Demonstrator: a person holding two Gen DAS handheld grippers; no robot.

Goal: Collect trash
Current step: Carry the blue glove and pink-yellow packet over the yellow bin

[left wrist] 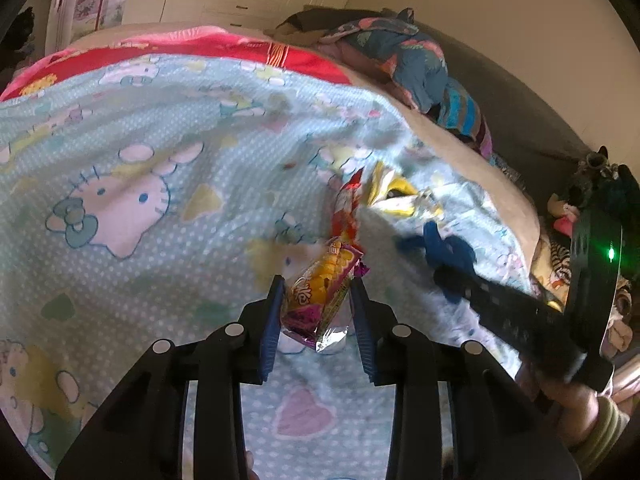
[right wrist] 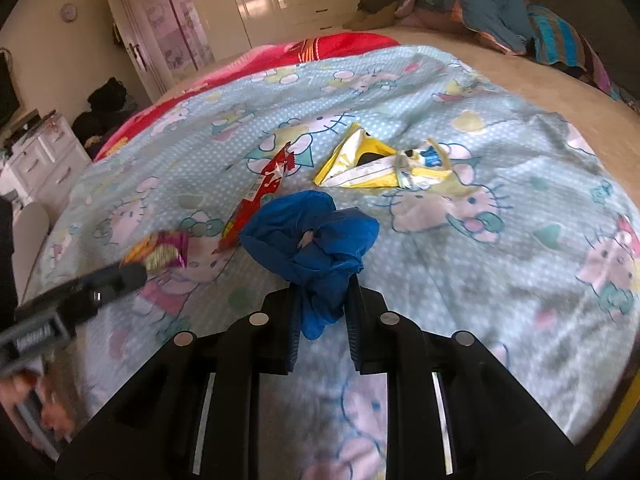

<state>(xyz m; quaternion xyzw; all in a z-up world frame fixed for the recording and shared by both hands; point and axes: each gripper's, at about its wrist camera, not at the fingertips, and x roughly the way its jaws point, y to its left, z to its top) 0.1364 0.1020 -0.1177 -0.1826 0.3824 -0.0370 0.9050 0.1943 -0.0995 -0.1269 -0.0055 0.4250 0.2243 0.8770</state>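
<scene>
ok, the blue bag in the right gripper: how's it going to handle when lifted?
Likely floppy: the blue bag is bunched and creased, sagging past the right gripper, whose jaws pinch only a fold. Probably very light, thin plastic film by its look. It may slide out of so small a grip, or snag the red wrapper it touches.

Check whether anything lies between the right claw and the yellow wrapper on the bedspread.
Only the blue bag that the right claw itself grips hangs out front, toward the yellow wrapper. Past it, the bedspread looks bare up to the wrapper. The red wrapper lies off to the left, outside that line.
</scene>
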